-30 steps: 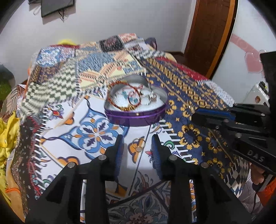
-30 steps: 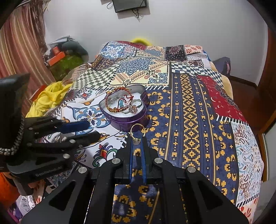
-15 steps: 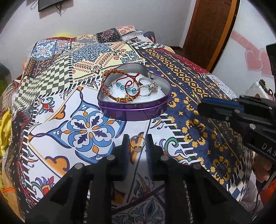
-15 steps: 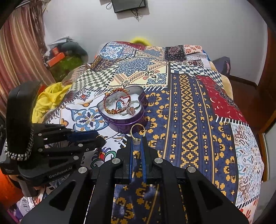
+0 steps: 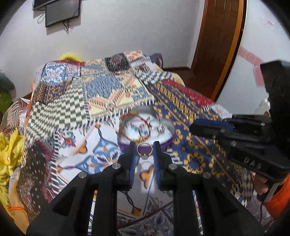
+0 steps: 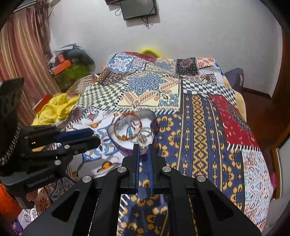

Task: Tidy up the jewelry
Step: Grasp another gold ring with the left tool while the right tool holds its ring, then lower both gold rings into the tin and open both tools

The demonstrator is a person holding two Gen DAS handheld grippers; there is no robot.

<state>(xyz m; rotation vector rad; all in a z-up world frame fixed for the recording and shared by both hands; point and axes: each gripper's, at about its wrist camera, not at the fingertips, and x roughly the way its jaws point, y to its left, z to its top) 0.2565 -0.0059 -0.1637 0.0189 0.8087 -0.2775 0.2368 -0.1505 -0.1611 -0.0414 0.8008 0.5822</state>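
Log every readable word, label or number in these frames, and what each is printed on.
"DAS": on the right gripper's black casing, in the left wrist view.
"GenRobot.AI": on the left gripper's casing, blurred and only just readable.
"HA": on a white item at the bottom-left edge; the rest is cut off.
Nothing else is legible.

You have a patchwork quilt (image 6: 204,116) spread across the bed. Far behind it, a dark screen (image 6: 138,8) hangs on the white wall. To your left, a yellow cloth (image 6: 54,109) lies crumpled beside striped curtains (image 6: 23,59); a wooden door (image 5: 217,45) stands at far right.
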